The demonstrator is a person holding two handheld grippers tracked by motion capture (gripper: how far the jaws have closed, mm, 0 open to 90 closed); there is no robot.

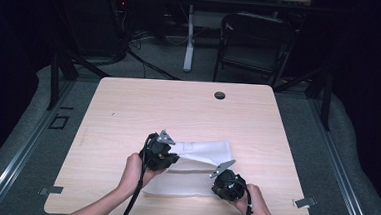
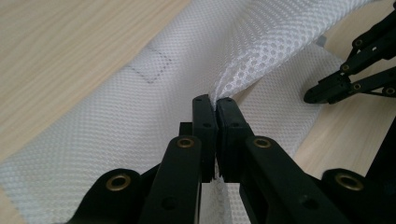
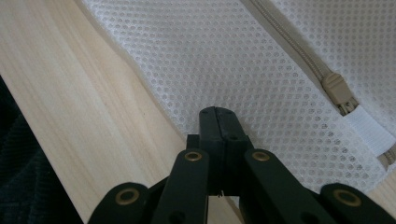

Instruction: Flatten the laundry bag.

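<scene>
A white mesh bag (image 1: 198, 150) lies flat on the near half of the wooden table (image 1: 178, 107). My left gripper (image 1: 174, 160) is at the bag's left end, shut on a pinched fold of mesh (image 2: 243, 70) that rises off the rest of the bag (image 2: 116, 126). My right gripper (image 1: 215, 179) is at the near right part of the bag, and its shut tips (image 2: 314, 94) also appear in the left gripper view. In its own view the right gripper (image 3: 218, 114) is shut, tips on the mesh (image 3: 210, 56), with nothing visible between the jaws. A beige zipper pull (image 3: 340, 91) lies to their right.
The near table edge (image 3: 70, 140) runs close to the left of the right gripper. A round cable hole (image 1: 220, 95) sits at the far middle of the table. Metal clips (image 1: 304, 202) mark the front corners. A dark chair (image 1: 255, 41) stands beyond the table.
</scene>
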